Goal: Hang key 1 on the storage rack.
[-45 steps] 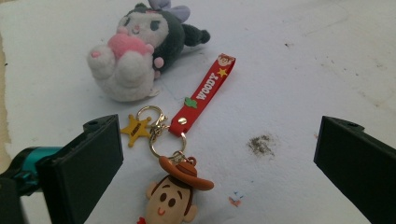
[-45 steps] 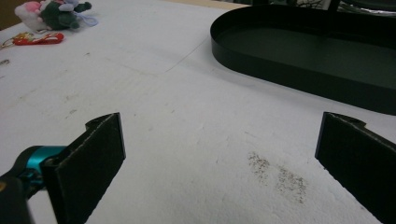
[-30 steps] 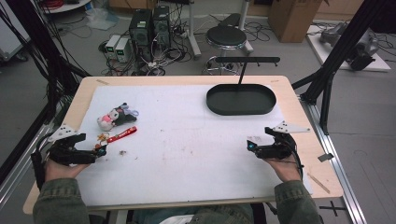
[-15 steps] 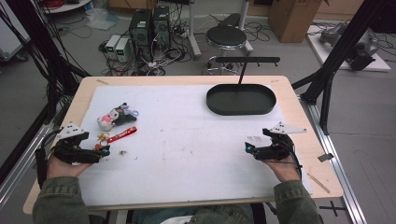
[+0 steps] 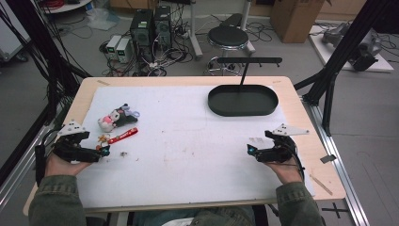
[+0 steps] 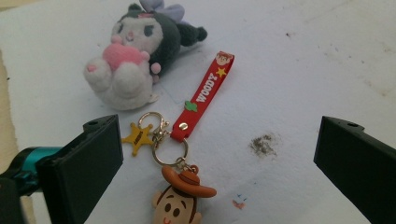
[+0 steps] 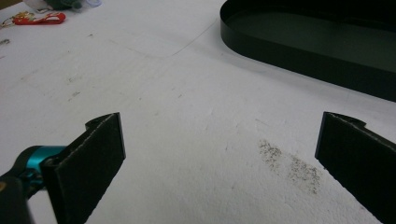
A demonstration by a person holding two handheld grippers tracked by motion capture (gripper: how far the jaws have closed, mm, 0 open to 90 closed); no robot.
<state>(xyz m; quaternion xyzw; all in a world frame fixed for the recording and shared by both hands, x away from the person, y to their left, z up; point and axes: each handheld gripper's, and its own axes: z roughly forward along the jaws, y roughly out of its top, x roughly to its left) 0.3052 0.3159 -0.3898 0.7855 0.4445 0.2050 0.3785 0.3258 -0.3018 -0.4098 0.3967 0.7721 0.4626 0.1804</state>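
Observation:
A keychain with a red Woody strap (image 6: 203, 95), a gold star charm (image 6: 137, 136) and a Woody head (image 6: 180, 200) lies on the white mat; in the high view the keychain (image 5: 123, 135) is at the left. Behind it lies a small plush toy (image 6: 135, 56), dark and white with a pink heart, the plush toy (image 5: 115, 117) resting on its side. My left gripper (image 6: 218, 128) is open, low over the mat, with the keychain's ring and head between its jaws; this left gripper (image 5: 101, 151) holds nothing. My right gripper (image 5: 250, 150) stands open and holds nothing, the right gripper (image 7: 219, 121) pointing over bare mat.
A black oval tray (image 5: 242, 112) stands at the back right of the mat, and its tray wall (image 7: 303, 51) rises ahead of the right gripper. A black stand (image 5: 249, 60) rises behind it. Dark smudges (image 7: 289, 163) mark the mat. The table's wooden border (image 5: 301, 103) surrounds the mat.
Both hands shifted only slightly. The left gripper edged forward toward the keychain; the right gripper drifted a little left. Nothing was taken hold of.

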